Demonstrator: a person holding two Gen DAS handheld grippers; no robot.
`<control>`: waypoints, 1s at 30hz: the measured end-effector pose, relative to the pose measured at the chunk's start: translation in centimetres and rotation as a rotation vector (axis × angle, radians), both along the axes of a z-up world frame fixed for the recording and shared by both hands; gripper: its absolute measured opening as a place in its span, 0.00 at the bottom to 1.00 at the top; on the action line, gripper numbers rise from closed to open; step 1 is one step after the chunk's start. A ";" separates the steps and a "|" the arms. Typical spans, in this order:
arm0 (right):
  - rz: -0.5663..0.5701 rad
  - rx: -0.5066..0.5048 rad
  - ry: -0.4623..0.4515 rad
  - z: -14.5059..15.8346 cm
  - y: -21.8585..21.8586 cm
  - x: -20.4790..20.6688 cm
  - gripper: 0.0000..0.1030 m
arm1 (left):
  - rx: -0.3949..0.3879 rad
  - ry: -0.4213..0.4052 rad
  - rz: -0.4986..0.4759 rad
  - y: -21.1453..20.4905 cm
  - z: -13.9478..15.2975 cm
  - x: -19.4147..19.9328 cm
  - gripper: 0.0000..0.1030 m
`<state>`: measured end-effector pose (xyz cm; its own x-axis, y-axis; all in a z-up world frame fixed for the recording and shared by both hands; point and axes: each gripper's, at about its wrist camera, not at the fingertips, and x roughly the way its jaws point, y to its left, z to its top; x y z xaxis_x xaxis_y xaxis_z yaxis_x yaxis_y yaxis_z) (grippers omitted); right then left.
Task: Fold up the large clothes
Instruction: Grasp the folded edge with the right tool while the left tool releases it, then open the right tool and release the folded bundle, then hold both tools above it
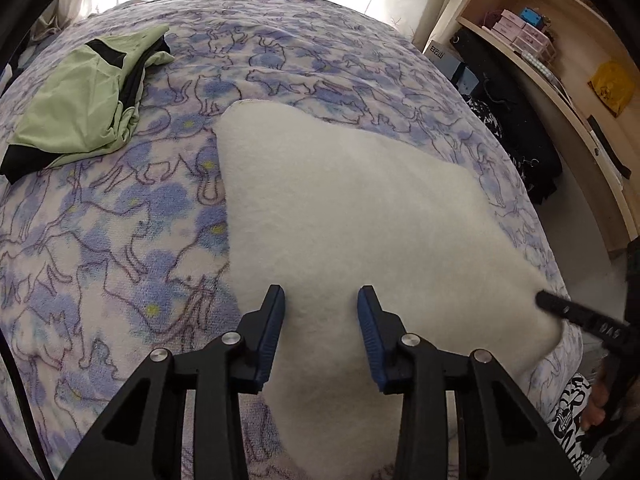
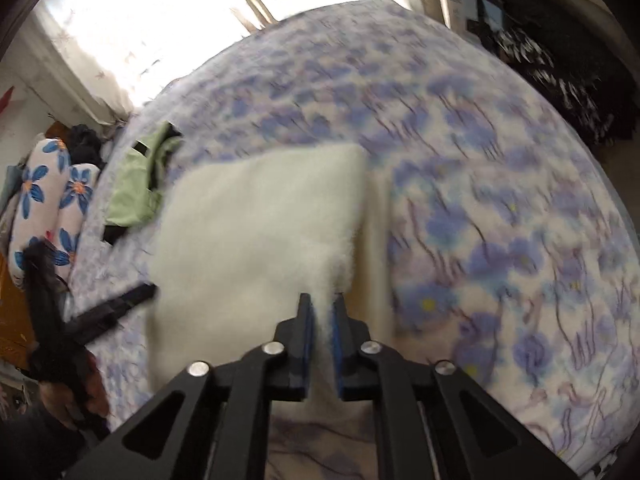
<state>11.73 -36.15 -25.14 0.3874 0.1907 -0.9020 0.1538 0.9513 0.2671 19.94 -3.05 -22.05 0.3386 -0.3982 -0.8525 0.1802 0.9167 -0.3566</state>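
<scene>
A thick white fleece garment (image 1: 340,208) lies partly folded on the bed. In the left wrist view my left gripper (image 1: 321,307) points down onto its near part. The jaws stand apart, the fleece fills the gap between them, and no pinch shows. My right gripper (image 2: 322,309) is shut on a tuft at the fleece's (image 2: 260,232) near right edge, where one layer lies over another. The right gripper's finger (image 1: 560,307) shows at the fleece's right corner in the left wrist view. The left gripper's finger (image 2: 132,297) touches the fleece's left edge in the right wrist view.
A crumpled green and black garment (image 1: 80,108) lies on the cat-print bed cover (image 1: 120,240) at the far left. Wooden shelves (image 1: 560,60) and dark bags stand past the bed's right side. Flowered pillows (image 2: 48,200) lie at the left. A hand (image 2: 80,392) holds the left gripper.
</scene>
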 end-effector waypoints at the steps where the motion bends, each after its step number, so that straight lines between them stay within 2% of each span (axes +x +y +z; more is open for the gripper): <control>1: -0.015 -0.001 0.031 -1.9 -0.3 -0.5 0.06 | 0.005 -0.015 -0.010 -0.3 -0.2 -0.3 0.35; 3: -0.034 -0.014 0.036 -4.4 -0.1 -1.1 0.07 | 0.056 -0.062 -0.043 -1.4 -0.2 -1.0 0.37; 5: -0.044 -0.034 0.007 -4.7 0.2 -1.1 0.07 | 0.127 -0.108 -0.082 -2.6 0.0 -1.7 0.41; 7: -0.057 -0.024 -0.002 -4.3 0.1 -1.3 0.08 | 0.147 -0.121 -0.096 -2.9 0.0 -1.8 0.45; 9: -0.051 -0.031 -0.001 -3.4 0.1 -1.3 0.10 | 0.129 -0.107 -0.087 -2.7 0.1 -1.6 0.47; 11: -0.055 -0.028 0.004 -2.1 -0.1 -1.1 0.16 | 0.098 -0.084 -0.077 -2.2 0.3 -1.2 0.50; 15: -0.068 0.001 -0.074 1.2 -0.4 0.5 0.18 | 0.037 -0.034 -0.057 -1.2 0.7 -0.4 0.59; 17: -0.080 0.005 -0.103 1.8 -0.7 2.5 0.33 | 0.015 -0.033 -0.026 -0.4 1.0 0.1 0.67; 19: -0.094 0.001 -0.109 1.5 -1.2 4.9 0.38 | -0.012 -0.033 0.010 0.5 1.0 1.1 0.69; 24: -0.116 0.002 -0.041 -1.9 -2.4 11.2 0.38 | -0.066 0.040 0.075 2.3 -0.7 4.6 0.69; 28: -0.133 0.059 -0.035 -3.4 -3.2 13.3 0.37 | -0.114 0.101 0.104 3.0 -2.4 6.7 0.69; 29: -0.115 0.077 -0.050 -3.4 -3.1 13.6 0.20 | -0.124 0.116 0.110 3.1 -2.8 7.1 0.68; 30: -0.099 0.058 -0.056 -3.2 -2.9 13.8 0.16 | -0.132 0.121 0.112 3.0 -3.0 7.2 0.67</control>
